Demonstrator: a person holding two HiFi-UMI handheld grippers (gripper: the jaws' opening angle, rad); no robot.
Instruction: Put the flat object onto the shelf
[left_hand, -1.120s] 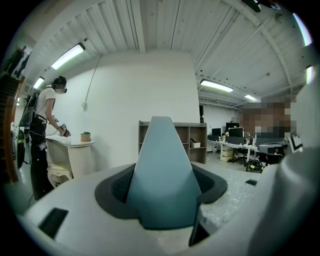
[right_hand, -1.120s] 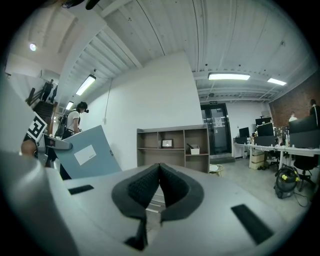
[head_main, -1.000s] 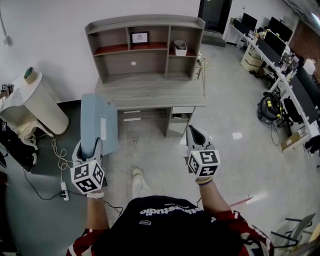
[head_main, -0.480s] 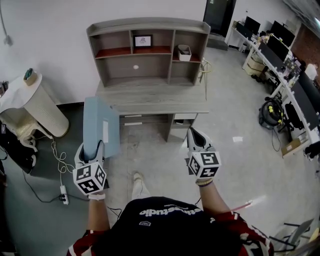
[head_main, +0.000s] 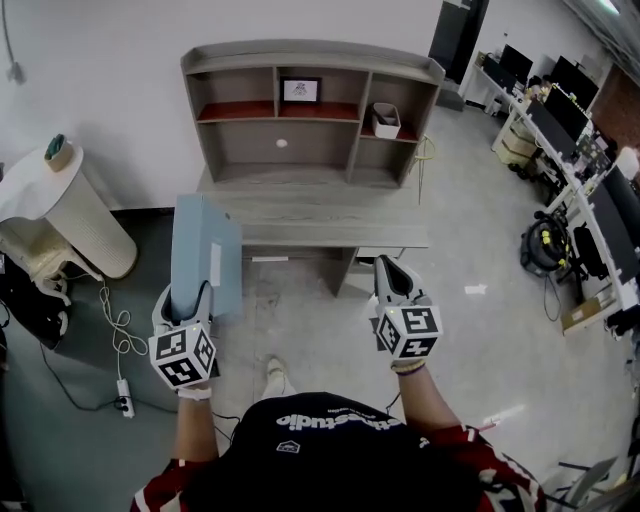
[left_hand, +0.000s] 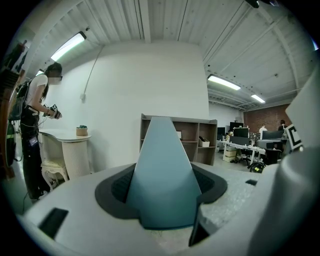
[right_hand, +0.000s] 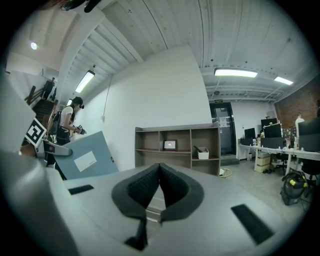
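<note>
Flat panel held short of the table (head_main: 320, 225): a person grips a blue flat panel (head_main: 205, 250) in the left gripper (head_main: 190, 296).

The left jaws are clamped on the panel's lower edge and hold it upright in the air, in front of the table's left front corner. The right gripper (head_main: 390, 270), out from the table's right front, has its jaws pressed together with nothing between them. At the back of the table rises the shelf (head_main: 310, 52), with a framed picture (head_main: 300, 90) in its upper middle bay and a small white bin (head_main: 386, 121) in the upper right.
</note>
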